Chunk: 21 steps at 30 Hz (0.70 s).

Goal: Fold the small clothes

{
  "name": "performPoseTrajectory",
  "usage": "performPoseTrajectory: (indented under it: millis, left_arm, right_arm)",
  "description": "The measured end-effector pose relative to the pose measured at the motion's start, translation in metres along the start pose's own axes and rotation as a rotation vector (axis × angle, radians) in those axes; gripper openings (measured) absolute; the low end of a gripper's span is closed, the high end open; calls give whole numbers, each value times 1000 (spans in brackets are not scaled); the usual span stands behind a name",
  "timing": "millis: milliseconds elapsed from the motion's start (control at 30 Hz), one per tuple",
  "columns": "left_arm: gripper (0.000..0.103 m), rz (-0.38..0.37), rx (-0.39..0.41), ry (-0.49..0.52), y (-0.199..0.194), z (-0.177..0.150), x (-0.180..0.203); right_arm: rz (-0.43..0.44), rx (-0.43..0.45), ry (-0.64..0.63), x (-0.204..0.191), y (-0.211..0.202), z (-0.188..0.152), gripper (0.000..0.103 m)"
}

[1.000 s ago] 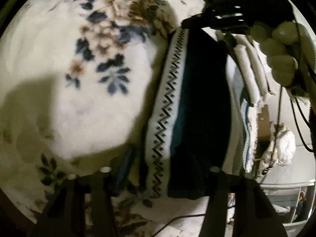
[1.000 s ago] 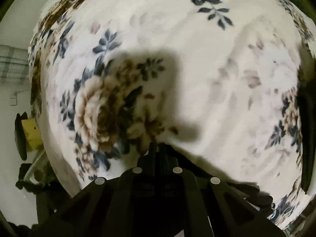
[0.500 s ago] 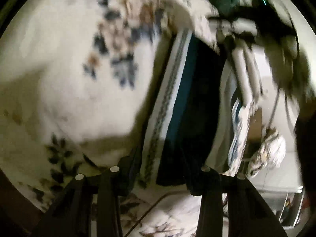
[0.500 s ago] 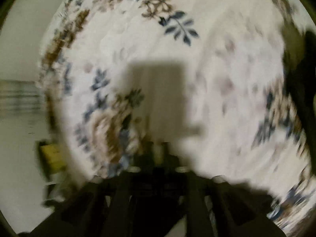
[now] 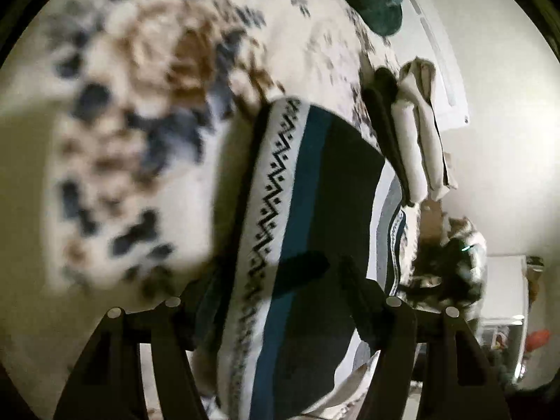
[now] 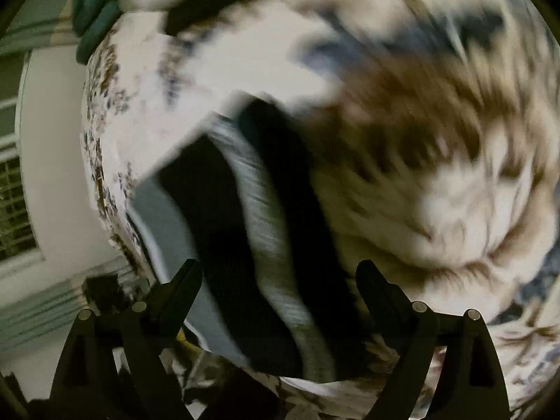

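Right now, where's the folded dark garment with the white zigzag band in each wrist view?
Left wrist: folded dark garment with the white zigzag band runs from centre to bottom, between the opening left gripper fingers.
Right wrist: blurred, lower centre, between the opening right gripper fingers.
Shared landmark: white floral blanket beneath it; left of the garment in the left view, right in the right view.

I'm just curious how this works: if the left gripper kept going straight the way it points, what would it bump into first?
Most likely the folded striped cloth lying on the flowered blanket. The left gripper has its jaws opening around the cloth's near end, so it would meet that, though depth is hard to judge.
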<state>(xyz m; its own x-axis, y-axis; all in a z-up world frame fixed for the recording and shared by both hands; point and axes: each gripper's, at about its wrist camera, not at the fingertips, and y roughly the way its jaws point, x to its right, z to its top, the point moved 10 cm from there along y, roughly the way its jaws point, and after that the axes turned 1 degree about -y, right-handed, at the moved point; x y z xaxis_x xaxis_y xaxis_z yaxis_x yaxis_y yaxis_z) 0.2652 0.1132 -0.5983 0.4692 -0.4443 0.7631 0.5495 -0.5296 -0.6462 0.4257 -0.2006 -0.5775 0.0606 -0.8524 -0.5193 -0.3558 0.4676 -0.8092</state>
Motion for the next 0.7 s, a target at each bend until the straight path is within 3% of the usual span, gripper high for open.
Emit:
performPoseTrajectory:
  millis: [100,167,267,400,433,467,533,700]
  left_arm:
    - [66,-43,-20,-6,16,1,2]
    - [71,-85,-22,-24,23,6,3]
    - [73,-128,-17,-36,24,7,2]
    - [73,-151,5,-42,23,10,9]
    - [68,-150,19,-38,23,12,13]
    - [43,-148,26,-29,23,14,18]
    - [32,-120,29,-12,23,18,25]
    - [25,-54,36,44,8,36,51]
  right_arm:
    - [145,-52,9,17,35,-9,93]
    - [232,-50,-18,11,51,-7,99]
    - [387,-59,-68,-14,56,-3,99]
    - [388,-138,-167,-42,84,-12,97]
    - [382,-146,-180,-49,92,-13,89]
    - [372,-147,-188,-53,96,-14,67]
    - [334,-129,-179,-55,106,-15,43]
    - [339,-14,-143,-69,92,-28,31]
